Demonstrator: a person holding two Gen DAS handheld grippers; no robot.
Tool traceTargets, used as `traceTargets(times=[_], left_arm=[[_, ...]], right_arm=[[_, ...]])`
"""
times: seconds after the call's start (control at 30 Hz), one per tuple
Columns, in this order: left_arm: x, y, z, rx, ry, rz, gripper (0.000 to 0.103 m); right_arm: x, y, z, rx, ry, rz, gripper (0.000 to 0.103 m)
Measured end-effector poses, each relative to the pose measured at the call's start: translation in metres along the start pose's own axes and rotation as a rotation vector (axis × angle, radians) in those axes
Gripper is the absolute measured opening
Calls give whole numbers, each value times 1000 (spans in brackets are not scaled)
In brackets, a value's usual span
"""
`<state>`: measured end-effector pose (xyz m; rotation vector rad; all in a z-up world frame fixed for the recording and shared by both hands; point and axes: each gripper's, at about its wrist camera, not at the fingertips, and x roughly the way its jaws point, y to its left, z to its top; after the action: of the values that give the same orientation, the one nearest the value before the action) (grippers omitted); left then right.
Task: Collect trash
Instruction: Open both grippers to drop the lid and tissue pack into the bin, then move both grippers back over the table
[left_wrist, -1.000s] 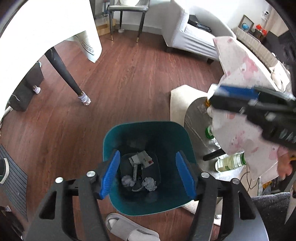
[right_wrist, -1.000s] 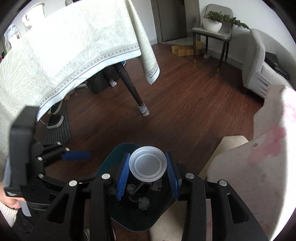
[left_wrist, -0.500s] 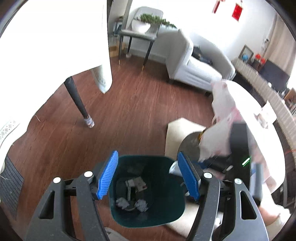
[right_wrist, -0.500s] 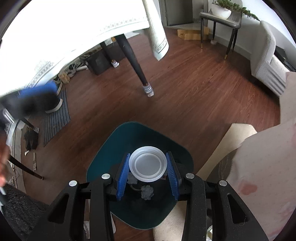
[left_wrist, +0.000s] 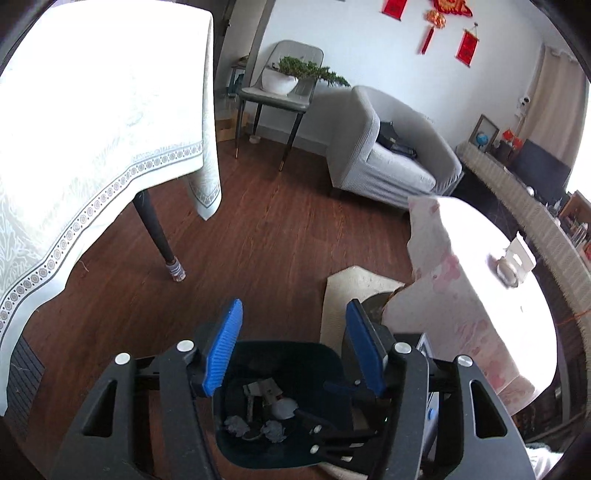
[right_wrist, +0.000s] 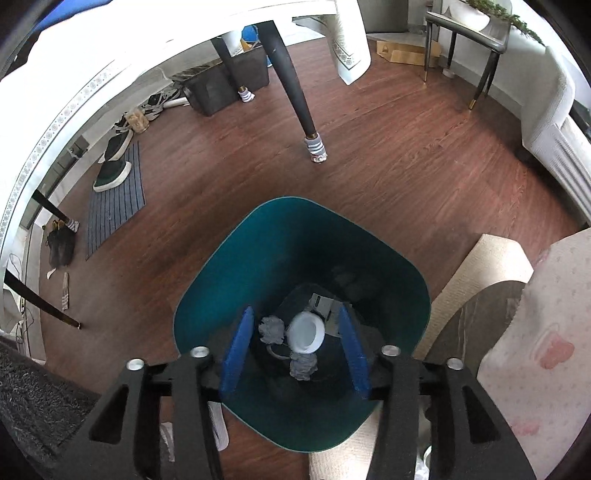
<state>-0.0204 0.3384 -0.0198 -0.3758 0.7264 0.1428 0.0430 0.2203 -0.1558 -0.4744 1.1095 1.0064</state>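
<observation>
Right gripper (right_wrist: 295, 350) hangs over the teal bin (right_wrist: 236, 266) with its blue pads spread and nothing between them. Half a second ago those pads clamped a white plastic lid; its jaws have just been opening, and the lid (right_wrist: 306, 332) now lies down inside the bin, clear of both pads. That reads as the drop made: this piece of trash is collected.

Left gripper (left_wrist: 291, 350) has its pads apart too and is empty; its jaws have just been closing a little, with nothing caught between them. A second ago its camera looked nearly straight down into the bin; now its view takes in the room, with the bin low in the frame, so this hand looks to be leaving the bin.

Inside the bin, seen from the right wrist, the lid rests on the bottom beside two crumpled grey paper wads (right_wrist: 271, 328) and a small flattened carton (right_wrist: 321, 306). The bin is far from full. It stands on the wooden floor (right_wrist: 369, 166), near a pale rug (right_wrist: 480, 266) and a round table with a pink-patterned cloth (left_wrist: 461, 295).

On that table the left wrist view shows a small white object (left_wrist: 511, 267); whether it is trash I cannot tell.
</observation>
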Motion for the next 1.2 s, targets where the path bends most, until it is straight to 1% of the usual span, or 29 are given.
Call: traceTargets(times=[0.13, 0.3, 0.43, 0.53, 0.73, 0.9, 1.2], left_arm=[[-5, -1, 7, -30, -37, -20, 61], [-12, -11, 16, -38, -74, -38, 65], [-17, -26, 22, -22, -106, -44, 68], [-17, -37, 26, -11, -118, -49, 70], [-9, -59, 29, 5, -114, -64, 72], [0, -86, 29, 39, -111, -84, 76], [16, -140, 23, 104, -97, -115, 78]], right_arm=[[-9, -4, -3, 4, -16, -1, 58], [-31, -10, -6, 8, -56, 7, 58], [-63, -15, -6, 3, -123, 4, 58], [-90, -22, -7, 5, -179, -2, 62], [-138, -41, -14, 23, -278, -15, 63], [-174, -64, -27, 54, -342, -59, 64], [-217, -110, -57, 133, -405, -154, 67]])
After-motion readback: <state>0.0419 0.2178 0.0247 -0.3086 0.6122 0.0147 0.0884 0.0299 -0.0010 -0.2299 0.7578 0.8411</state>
